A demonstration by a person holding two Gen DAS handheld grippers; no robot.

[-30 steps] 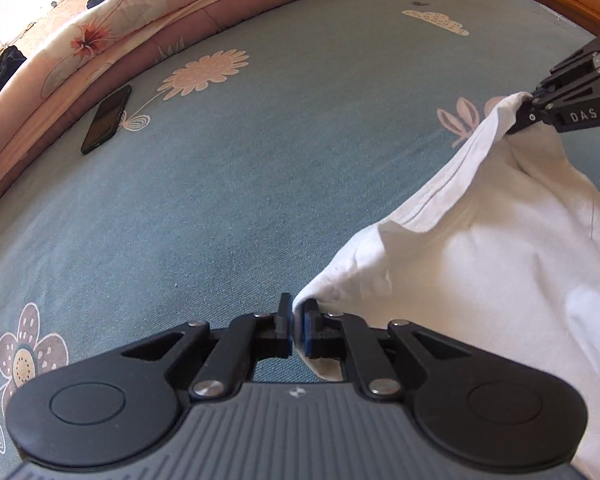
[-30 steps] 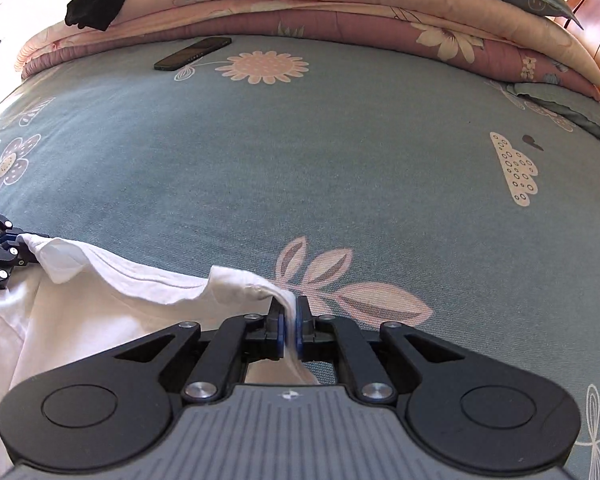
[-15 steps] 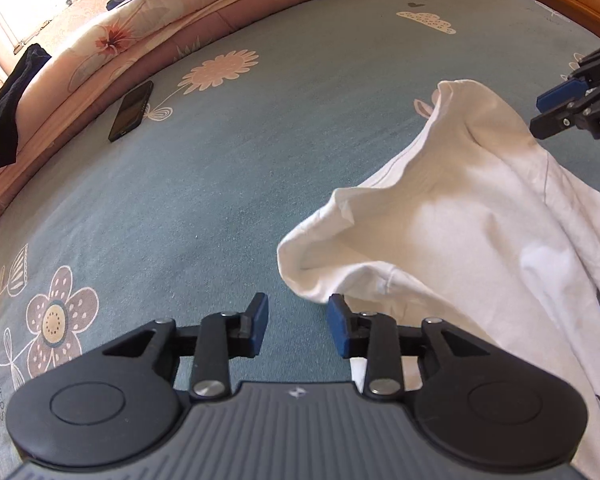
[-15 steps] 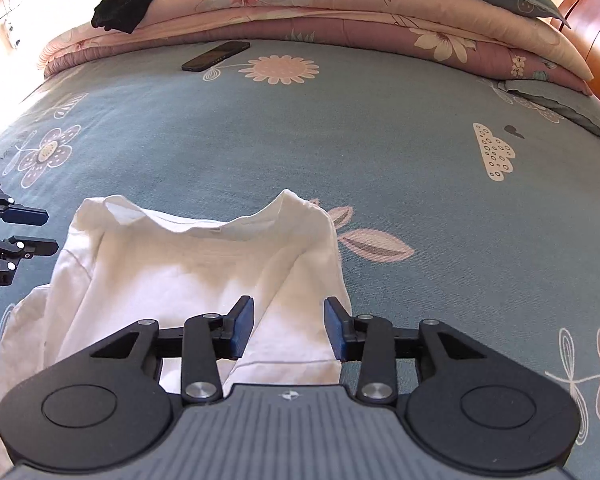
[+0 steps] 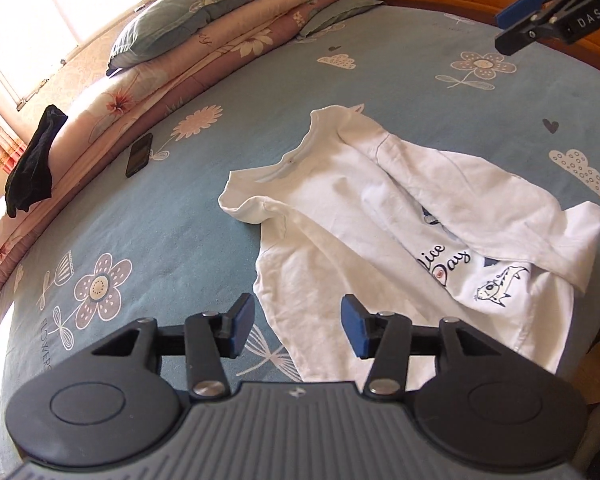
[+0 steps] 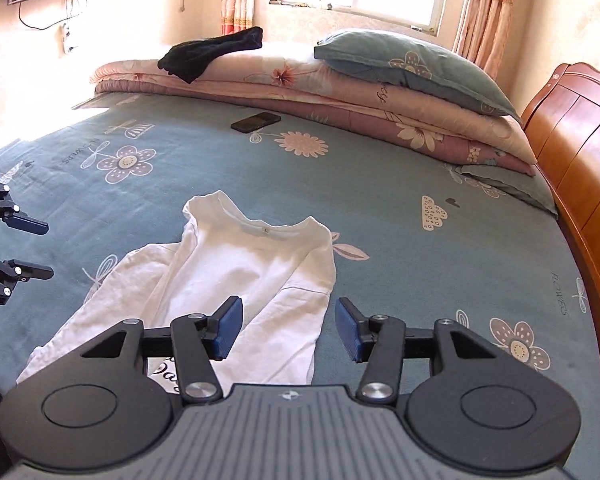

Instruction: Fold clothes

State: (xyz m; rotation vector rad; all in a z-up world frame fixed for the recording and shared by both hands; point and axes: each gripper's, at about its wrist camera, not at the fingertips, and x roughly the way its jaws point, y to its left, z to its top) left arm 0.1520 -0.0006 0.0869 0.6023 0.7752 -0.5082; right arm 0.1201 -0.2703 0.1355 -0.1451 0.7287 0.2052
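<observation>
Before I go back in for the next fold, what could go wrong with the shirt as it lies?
1. The white printed T-shirt lies rumpled, one sleeve flopped across the print, so a fold now may trap creases.
2. Its hem reaches the near edge of the blue flowered bedsheet; a tug could slide it off.
3. Both grippers, left and right, hang open above it, so each needs a fresh grasp.

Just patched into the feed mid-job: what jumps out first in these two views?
The white T-shirt lies rumpled on the blue-green flowered bedsheet, collar toward the far side, one sleeve flopped across its printed front. Both tongs hang above it with nothing between the pads, left tongs and right tongs, their jaws having just been opening. Behind, a black phone lies on the sheet in front of folded quilts.
</observation>
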